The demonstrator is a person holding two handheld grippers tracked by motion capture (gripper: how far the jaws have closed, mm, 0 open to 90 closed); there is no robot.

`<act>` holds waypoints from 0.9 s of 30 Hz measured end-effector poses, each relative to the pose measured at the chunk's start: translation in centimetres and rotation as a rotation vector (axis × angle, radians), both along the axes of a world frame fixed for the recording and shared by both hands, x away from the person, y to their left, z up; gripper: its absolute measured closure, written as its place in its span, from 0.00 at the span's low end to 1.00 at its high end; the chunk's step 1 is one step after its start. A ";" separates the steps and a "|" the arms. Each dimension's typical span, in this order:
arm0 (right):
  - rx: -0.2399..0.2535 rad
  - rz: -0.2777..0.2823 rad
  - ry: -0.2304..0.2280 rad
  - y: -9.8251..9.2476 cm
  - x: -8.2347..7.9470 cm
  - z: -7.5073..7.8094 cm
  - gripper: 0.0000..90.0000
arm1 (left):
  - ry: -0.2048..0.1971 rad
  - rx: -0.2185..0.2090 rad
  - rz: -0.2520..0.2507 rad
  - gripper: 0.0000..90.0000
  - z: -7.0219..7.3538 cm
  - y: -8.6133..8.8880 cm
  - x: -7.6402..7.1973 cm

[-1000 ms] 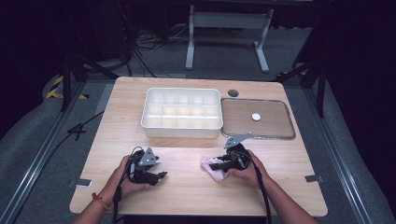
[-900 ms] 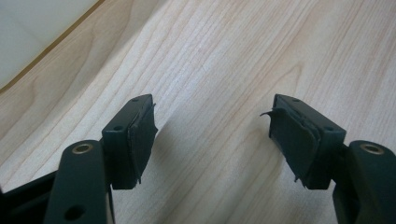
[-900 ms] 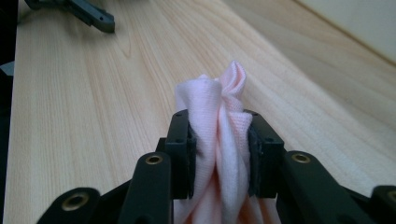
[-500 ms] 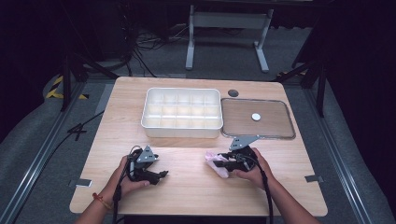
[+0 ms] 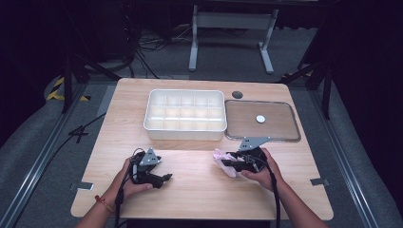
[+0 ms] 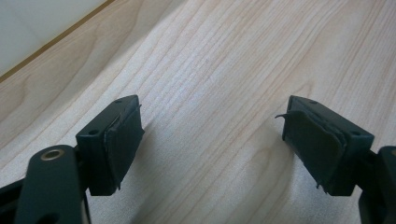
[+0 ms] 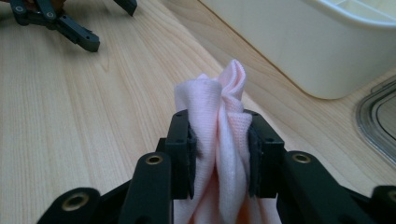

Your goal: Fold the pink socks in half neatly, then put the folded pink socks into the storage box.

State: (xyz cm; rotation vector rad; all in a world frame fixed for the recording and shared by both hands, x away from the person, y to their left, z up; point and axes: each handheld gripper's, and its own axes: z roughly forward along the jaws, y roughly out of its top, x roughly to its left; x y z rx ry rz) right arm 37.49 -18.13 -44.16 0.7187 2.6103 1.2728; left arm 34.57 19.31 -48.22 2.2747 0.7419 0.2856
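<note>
Right gripper [image 7: 219, 154] is clamped on a bunched-up pink cloth [image 7: 217, 116], pads squeezing it from both sides with folds poking out past the tips. Left gripper [image 6: 212, 149] has just been opening its jaws, now wide with nothing but bare table [image 6: 224, 70] between them. Beyond the cloth sits the white divided tray [image 5: 185, 111], with the clear lid [image 5: 262, 121] just beside it.

The right claw [image 5: 227, 162] holds a pink cloth [image 5: 221, 159] near the white tray [image 5: 185, 126].
</note>
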 end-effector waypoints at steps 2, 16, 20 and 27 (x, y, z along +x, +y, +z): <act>0.003 -0.003 -0.010 -0.1 -0.1 0.1 0.74 | 0.000 -0.001 0.001 0.22 0.0 0.0 0.0; 0.000 -0.016 -0.061 -0.5 -0.1 0.8 0.74 | -0.005 0.001 0.007 0.22 0.0 0.0 -0.1; -0.001 -0.026 -0.070 -0.7 0.0 1.0 0.74 | -0.005 0.000 0.007 0.22 0.0 0.0 -0.1; 0.028 -0.057 -0.066 -1.3 0.3 1.4 0.73 | -0.002 -0.004 0.008 0.22 -0.1 0.0 -0.1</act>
